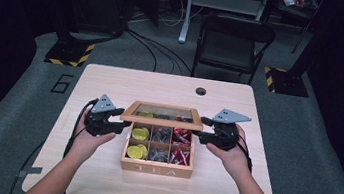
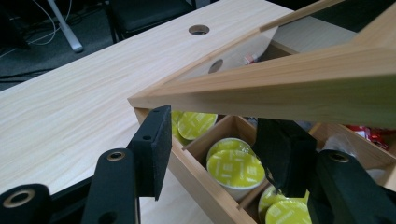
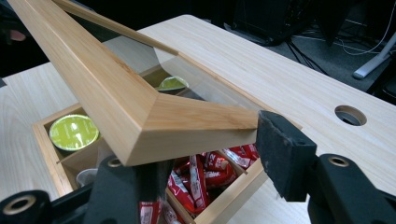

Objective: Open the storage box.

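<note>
Table [image 1: 111,84], light wood, with a round hole [image 1: 201,91] near the far edge. Tea box [image 1: 156,167] sits at table centre, just in front of the person, "TEA" on its front wall. Lid [image 1: 161,122], wood frame with a clear pane, is raised partway and tilted up from the back of the box. Left gripper [image 1: 124,121] is at the lid's left front corner; in the left gripper view its jaws stand wide apart below the lid frame, one outside the box wall, one over the pods, gripping nothing. Right gripper [image 1: 199,129] is at the lid's right front corner, jaws straddling that corner; whether they pinch it I cannot tell. Compartments: yellow-green pods [image 1: 139,134] left, dark packets [image 1: 161,136] middle, red sachets [image 1: 182,136] right.
</note>
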`<state>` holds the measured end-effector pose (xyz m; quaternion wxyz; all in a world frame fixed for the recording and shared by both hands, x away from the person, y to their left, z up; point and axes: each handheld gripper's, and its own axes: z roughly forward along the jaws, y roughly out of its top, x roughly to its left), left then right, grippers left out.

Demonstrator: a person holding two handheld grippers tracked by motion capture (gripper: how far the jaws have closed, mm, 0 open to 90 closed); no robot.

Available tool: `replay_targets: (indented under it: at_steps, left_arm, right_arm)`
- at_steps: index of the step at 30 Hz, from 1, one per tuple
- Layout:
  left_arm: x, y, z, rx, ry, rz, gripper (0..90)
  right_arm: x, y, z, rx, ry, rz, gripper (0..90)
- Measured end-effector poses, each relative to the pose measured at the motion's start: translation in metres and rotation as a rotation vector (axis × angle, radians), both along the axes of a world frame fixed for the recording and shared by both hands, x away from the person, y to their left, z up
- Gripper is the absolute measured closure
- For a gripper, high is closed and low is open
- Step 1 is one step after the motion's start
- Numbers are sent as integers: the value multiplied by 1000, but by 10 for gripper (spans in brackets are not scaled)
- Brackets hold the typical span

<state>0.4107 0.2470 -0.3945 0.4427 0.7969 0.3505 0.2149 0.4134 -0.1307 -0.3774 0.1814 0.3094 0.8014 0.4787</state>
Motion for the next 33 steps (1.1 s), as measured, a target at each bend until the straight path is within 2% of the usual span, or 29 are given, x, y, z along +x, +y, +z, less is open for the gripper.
replay_targets:
  at_steps: [6,13,19,25,33]
  left_arm:
    - [12,-2,-2,-20,-3,21,489]
    - [15,-6,-1,-27,-18,27,556]
    - [16,-6,-1,-25,-27,37,576]
    - [18,-5,1,-12,-15,31,579]
    - [22,-6,5,-19,-11,36,585]
  right_arm:
    - [5,0,5,15,7,-2,459]
    - [6,0,6,26,15,-9,458]
    - [8,-1,6,38,20,-7,458]
    - [10,-2,6,41,15,3,446]
    - [16,1,0,8,3,-24,439]
